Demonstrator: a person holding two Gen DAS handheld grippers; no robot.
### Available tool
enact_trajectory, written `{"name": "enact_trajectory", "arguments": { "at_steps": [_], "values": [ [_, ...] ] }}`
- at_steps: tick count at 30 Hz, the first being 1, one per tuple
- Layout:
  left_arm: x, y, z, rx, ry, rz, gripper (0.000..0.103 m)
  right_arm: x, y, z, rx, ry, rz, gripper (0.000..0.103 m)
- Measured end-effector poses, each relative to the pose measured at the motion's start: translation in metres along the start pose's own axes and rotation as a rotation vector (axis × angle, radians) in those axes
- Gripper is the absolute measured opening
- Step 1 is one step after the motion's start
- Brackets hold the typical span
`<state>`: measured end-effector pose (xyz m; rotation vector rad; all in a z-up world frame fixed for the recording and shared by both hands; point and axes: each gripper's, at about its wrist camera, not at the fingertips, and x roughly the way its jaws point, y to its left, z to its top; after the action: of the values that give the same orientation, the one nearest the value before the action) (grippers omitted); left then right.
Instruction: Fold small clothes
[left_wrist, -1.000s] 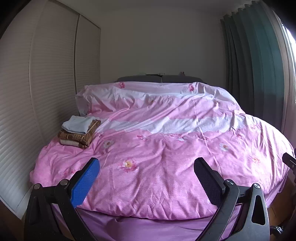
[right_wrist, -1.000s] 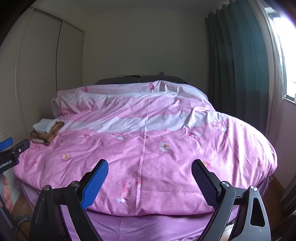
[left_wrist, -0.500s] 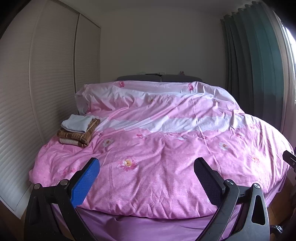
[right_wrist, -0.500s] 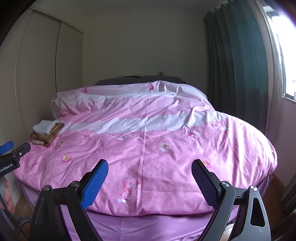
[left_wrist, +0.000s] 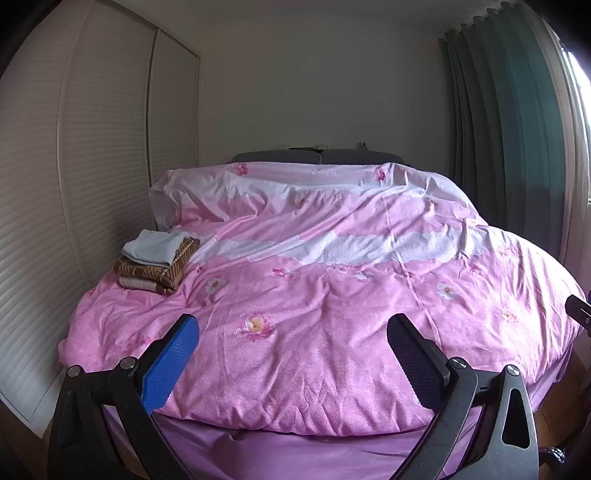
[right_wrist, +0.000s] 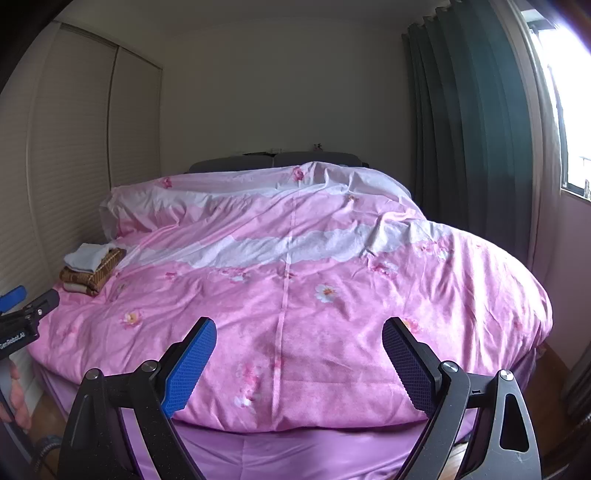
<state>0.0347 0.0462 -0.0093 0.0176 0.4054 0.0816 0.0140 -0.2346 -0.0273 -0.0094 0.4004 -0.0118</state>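
Note:
A stack of folded clothes (left_wrist: 157, 260) lies on the left side of the bed: a pale blue piece on top, brown patterned and beige pieces under it. It also shows in the right wrist view (right_wrist: 92, 269). My left gripper (left_wrist: 291, 332) is open and empty, held off the foot of the bed. My right gripper (right_wrist: 299, 332) is open and empty, also off the foot of the bed. The left gripper's tips show at the left edge of the right wrist view (right_wrist: 26, 299).
A bed with a pink flowered duvet (left_wrist: 332, 295) fills the room's middle. White louvred wardrobe doors (left_wrist: 74, 184) stand along the left. Dark green curtains (right_wrist: 480, 147) and a window hang on the right. A grey headboard (left_wrist: 317, 157) stands against the far wall.
Both grippers have drawn back slightly from the bed and stay open. The clothes stack has not moved.

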Motion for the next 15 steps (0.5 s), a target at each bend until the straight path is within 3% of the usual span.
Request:
{"name": "enact_trajectory", "arguments": {
  "at_steps": [15],
  "values": [
    [-0.0003, -0.0033, -0.0024, 0.008, 0.007, -0.003, 0.103, 0.0000, 0.0015, 0.0027, 0.007, 0.006, -0.009, 0.092]
  ]
}}
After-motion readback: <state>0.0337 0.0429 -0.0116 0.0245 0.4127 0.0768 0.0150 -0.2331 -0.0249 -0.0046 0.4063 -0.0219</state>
